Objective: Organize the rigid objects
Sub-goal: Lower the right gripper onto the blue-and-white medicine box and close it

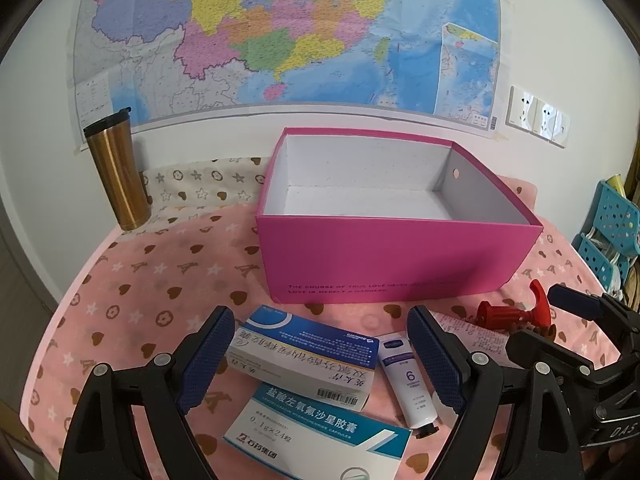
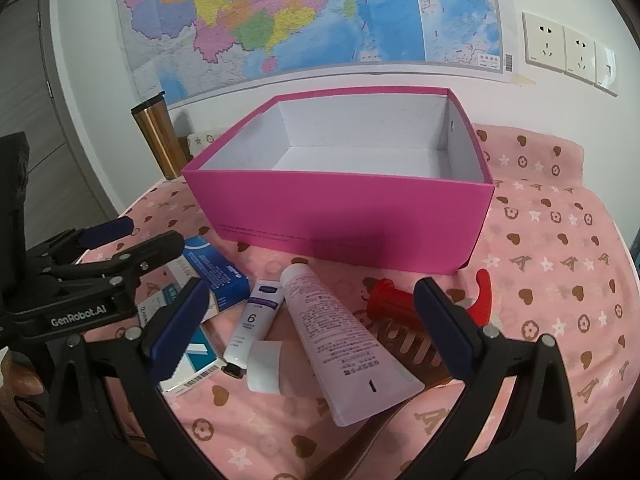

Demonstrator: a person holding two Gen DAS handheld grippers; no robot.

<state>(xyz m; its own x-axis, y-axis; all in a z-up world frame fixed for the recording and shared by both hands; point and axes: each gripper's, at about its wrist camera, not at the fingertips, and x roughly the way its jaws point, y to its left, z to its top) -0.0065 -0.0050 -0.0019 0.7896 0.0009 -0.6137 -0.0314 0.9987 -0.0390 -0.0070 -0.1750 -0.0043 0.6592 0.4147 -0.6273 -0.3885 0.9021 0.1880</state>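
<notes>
Both grippers were held spread, nothing pinched: left gripper [image 1: 320,356] poised over blue-white cardboard medicine carton [image 1: 304,354], right gripper [image 2: 308,332] over large pink plastic tube [image 2: 340,340]. Small white tube [image 2: 254,324] and red plastic pump part [image 2: 390,300] were left near, just before empty magenta cardboard box [image 2: 340,216], judged sorting destination. Gold metal tumbler [image 1: 116,176] was stood far left.

Left claw [image 1: 320,356]: jaws spread wide, holding nothing, pitched downward. Right claw [image 2: 312,328]: jaws likewise spread wide and empty, pitched downward. The two claws sit close, side by side, left beside right.
</notes>
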